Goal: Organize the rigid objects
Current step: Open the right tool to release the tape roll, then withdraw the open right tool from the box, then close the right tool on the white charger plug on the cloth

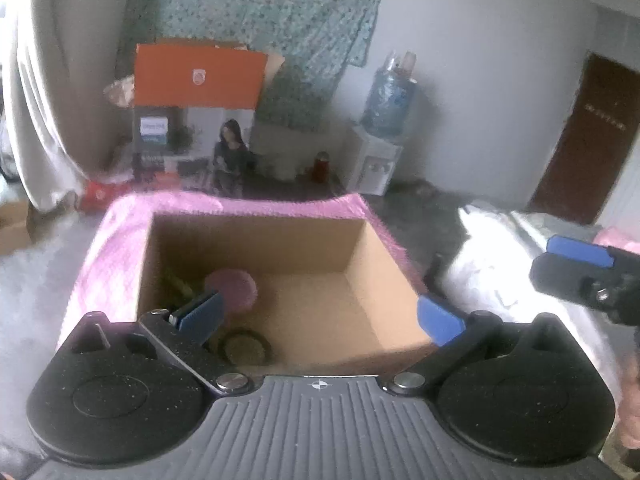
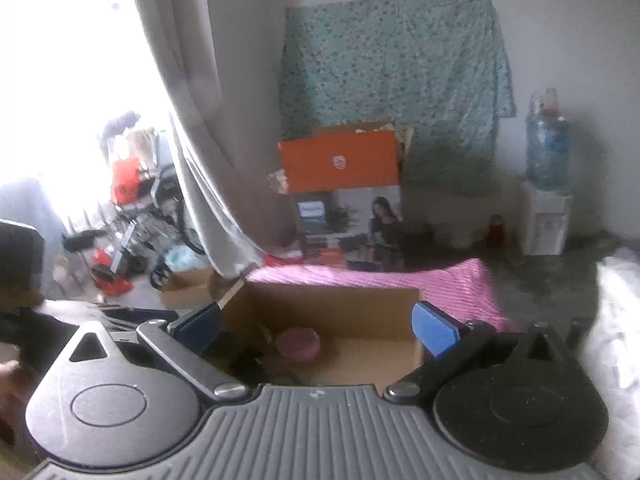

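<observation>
An open cardboard box (image 1: pixel 360 256) stands on a pink cloth (image 1: pixel 112 232). Inside it lie a round pink container (image 1: pixel 234 288), a dark round lid-like object (image 1: pixel 244 346) and a greenish item (image 1: pixel 178 284) at the left wall. My left gripper (image 1: pixel 318 316) is open and empty, just above the box's near edge. My right gripper (image 2: pixel 316 324) is open and empty too, in front of the same box (image 2: pixel 340 308); the pink container (image 2: pixel 300 344) lies between its fingers, farther off. The right gripper also shows at the right edge of the left wrist view (image 1: pixel 588 272).
An orange and grey product box (image 1: pixel 196 120) stands behind the cardboard box, with a water dispenser (image 1: pixel 380 152) to its right and a brown door (image 1: pixel 584 140) beyond. A white crumpled cover (image 1: pixel 500 264) lies right of the box. A curtain (image 2: pixel 192 120) hangs at left.
</observation>
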The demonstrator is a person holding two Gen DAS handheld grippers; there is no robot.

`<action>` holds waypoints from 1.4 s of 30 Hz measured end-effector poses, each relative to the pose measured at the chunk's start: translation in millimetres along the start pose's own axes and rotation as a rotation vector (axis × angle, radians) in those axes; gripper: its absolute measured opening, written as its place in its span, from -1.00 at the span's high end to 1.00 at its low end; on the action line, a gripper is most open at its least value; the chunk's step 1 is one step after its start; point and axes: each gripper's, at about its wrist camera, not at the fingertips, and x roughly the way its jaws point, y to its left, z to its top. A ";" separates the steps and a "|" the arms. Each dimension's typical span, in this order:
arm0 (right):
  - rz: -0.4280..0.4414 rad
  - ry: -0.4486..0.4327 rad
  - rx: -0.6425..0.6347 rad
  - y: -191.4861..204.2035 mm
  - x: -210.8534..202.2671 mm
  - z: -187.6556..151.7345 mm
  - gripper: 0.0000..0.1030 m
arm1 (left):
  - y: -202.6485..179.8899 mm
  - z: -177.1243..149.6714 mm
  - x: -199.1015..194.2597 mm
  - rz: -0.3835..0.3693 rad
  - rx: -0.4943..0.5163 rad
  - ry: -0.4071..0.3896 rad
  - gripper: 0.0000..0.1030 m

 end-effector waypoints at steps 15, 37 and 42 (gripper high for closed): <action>-0.202 0.085 -0.145 20.2 -26.4 -63.4 -1.00 | 7.0 -96.9 33.7 -0.099 0.079 0.194 -1.00; 0.076 0.171 0.343 -41.4 63.7 -121.1 -0.79 | -32.2 -129.5 59.9 -0.031 0.441 0.090 -0.93; 0.078 0.245 0.390 -47.2 94.7 -130.1 -0.29 | -32.2 -130.6 74.1 -0.007 0.476 0.093 -0.60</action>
